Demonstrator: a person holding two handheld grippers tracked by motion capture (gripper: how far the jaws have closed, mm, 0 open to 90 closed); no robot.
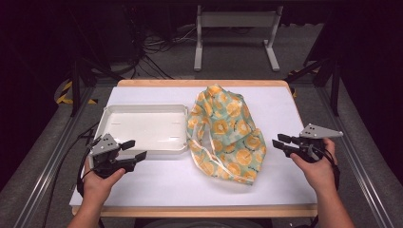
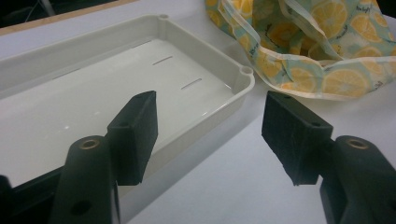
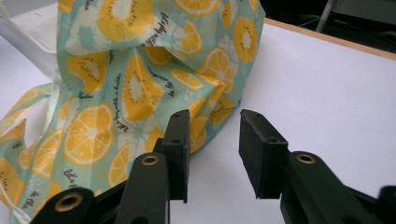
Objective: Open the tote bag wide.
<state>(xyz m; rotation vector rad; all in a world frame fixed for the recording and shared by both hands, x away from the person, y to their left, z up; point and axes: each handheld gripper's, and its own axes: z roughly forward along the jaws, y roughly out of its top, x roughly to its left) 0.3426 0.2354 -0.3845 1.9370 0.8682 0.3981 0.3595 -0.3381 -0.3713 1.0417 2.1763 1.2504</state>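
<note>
While the right gripper [image 1: 280, 144] waits with jaws parted and empty just beside the fruit-print cloth bag [image 1: 227, 135], the left gripper [image 1: 135, 149] gapes empty at the white tray [image 1: 106, 118]. Crumpled mid-table, the bag looks light and limp (likely to sag), so a thick fold or its pale strap [image 2: 252, 37] seems the surest pinch.

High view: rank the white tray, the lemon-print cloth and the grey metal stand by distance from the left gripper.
From the left gripper:
1. White tray, directly beside it.
2. Lemon-print cloth, at the table's middle.
3. Grey metal stand, on the floor beyond the table.
</note>
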